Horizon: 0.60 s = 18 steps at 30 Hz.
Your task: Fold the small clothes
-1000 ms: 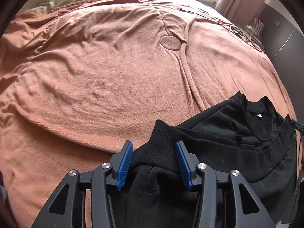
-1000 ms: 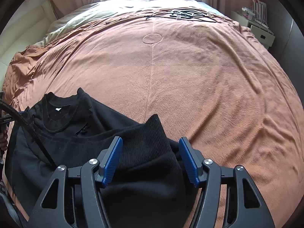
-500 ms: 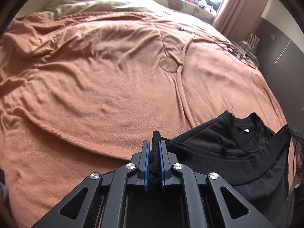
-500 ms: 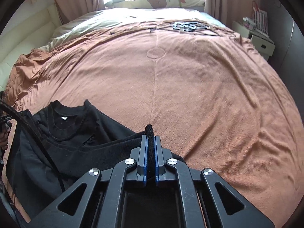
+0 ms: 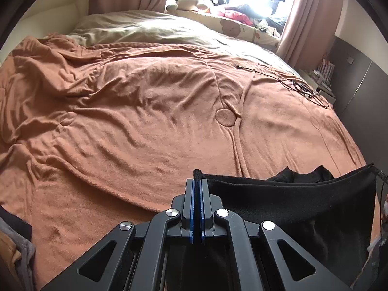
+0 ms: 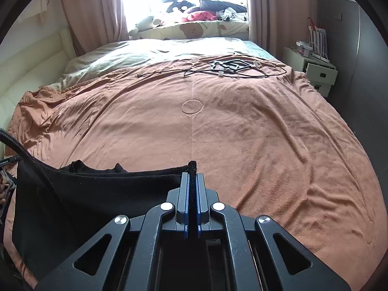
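Item one, far left of the left wrist view: we note a bit of grey and tan cloth at the frame's edge, too cropped to identify.

Item two: the orange blanket, rumpled, covering most of the bed, with a pale green sheet beyond it toward the window.

Item three: the left gripper, its blue pads pressed together on one ribbed corner of the black garment.

Item four: the black garment itself, its ribbed hem stretched taut in the air between the two grippers, with the rest hanging below and bunching onto the near edge of the bed (we see the neckline folds just behind the hem).

Item five: the right gripper, likewise pinching shut on the opposite hem corner, which pokes up just past its tips.

Item six, farther back in the right wrist view: black cables with small white parts, lying loose on the blanket near its far edge.

Item seven: soft toys and cushions heaped on the window ledge, between pink curtains.

Item eight, far right: a white bedside cabinet beside the bed, against a dark wall.
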{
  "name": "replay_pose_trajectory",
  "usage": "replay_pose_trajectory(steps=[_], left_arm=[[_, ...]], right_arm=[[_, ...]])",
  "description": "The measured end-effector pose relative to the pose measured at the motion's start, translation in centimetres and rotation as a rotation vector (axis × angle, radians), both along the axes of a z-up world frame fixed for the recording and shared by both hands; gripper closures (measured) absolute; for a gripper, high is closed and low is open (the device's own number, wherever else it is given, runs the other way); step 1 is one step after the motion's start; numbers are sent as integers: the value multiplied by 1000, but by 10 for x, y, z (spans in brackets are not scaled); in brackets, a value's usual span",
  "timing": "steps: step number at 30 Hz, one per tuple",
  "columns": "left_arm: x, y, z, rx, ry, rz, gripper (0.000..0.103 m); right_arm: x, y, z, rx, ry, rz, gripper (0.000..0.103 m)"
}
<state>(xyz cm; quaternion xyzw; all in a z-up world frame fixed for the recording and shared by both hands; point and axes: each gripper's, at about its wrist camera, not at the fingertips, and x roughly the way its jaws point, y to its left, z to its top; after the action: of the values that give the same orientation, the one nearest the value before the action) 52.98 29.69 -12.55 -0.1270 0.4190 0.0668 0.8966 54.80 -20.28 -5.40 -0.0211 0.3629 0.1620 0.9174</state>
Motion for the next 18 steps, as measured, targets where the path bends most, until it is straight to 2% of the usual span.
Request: replay_pose_trajectory(steps=[11, 18], left_arm=[[24, 10, -48, -12, 62, 18, 100], [31, 5, -82, 22, 134, 4, 99]], right_arm=[[44, 12, -37, -39, 57, -25, 103], [66, 17, -67, -41, 132, -32, 102]])
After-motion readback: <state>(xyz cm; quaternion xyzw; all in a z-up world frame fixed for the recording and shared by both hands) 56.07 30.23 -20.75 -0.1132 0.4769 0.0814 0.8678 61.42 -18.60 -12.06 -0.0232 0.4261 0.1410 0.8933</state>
